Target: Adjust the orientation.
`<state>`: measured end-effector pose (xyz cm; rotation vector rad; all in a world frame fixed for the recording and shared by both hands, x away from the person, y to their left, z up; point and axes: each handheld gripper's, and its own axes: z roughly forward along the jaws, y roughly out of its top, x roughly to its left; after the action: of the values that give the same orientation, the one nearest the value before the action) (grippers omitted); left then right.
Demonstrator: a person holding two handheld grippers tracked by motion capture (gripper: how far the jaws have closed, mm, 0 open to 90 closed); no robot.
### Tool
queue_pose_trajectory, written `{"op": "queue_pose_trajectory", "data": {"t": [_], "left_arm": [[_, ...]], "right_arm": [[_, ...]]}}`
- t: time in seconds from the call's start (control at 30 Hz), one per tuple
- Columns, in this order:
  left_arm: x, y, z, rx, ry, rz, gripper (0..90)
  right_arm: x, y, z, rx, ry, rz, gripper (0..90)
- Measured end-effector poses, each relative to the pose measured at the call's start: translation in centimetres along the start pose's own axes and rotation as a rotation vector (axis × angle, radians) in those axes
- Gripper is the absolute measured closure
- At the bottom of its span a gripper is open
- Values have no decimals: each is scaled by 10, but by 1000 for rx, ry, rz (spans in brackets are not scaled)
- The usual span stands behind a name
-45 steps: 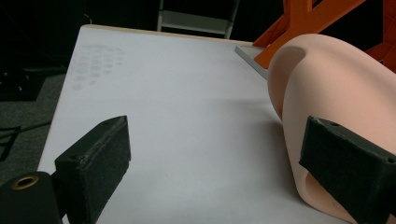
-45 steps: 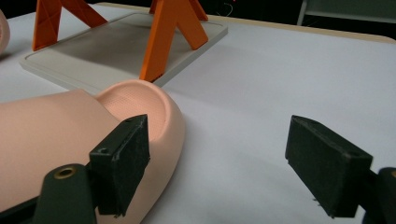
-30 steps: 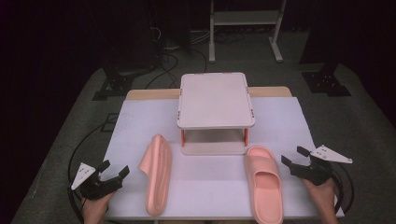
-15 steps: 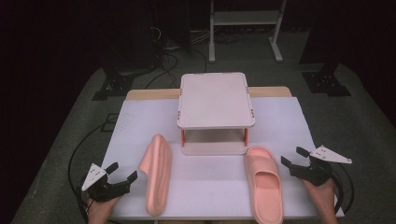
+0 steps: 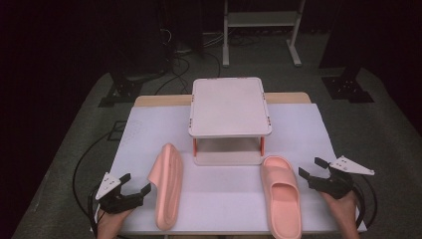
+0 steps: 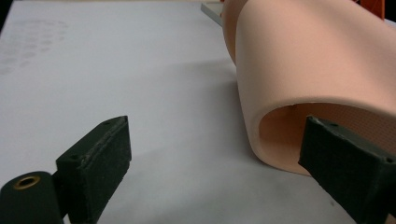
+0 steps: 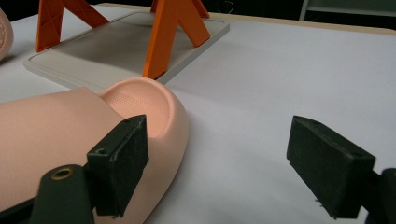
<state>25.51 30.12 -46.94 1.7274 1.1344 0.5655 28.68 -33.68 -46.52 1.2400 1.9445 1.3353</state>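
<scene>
The left slipper (image 5: 167, 191) lies tipped on its side on the white table cover (image 5: 224, 186), toe end toward the small shelf, heel end toward the person. In the left gripper view its strap (image 6: 322, 56) arches up close at right, the opening of the strap facing the camera. The left gripper (image 5: 135, 191) sits just beside this slipper at its near left edge, jaws spread wide and holding nothing; in its own view one jaw stands over bare cover and the other is in front of the strap's mouth, though whether that jaw touches the foam cannot be told from this angle.

The right slipper (image 5: 282, 196) lies sole down, upright, to the right of the first and well apart from it, its toe pointing away toward the shelf. The right gripper (image 5: 313, 172) hovers just beside its right edge, jaws also wide apart and empty. In the right gripper view the slipper's heel cup (image 7: 140, 100) lies behind the left jaw.

Between and beyond the slippers stands the two-tier shelf (image 5: 230, 104), a pale top plate on orange legs (image 7: 170, 37) over a pale base tray (image 7: 107, 46).
</scene>
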Motion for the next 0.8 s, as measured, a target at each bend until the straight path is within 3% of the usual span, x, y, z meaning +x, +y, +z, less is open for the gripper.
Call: {"op": "queue_pose_trajectory", "data": {"t": [0.13,0.47,0.6,0.8], "left_arm": [[-1,2,4,26,-30,5,137],[-6,6,14,55,-61,38,250],[-8,6,18,62,-77,20,281],[-10,8,22,62,-104,28,369]], "right_arm": [[0,0,-1,-5,1,3,202],[0,0,-3,-14,1,9,202],[0,0,-3,-14,2,10,202],[0,0,-5,-13,2,15,202]]}}
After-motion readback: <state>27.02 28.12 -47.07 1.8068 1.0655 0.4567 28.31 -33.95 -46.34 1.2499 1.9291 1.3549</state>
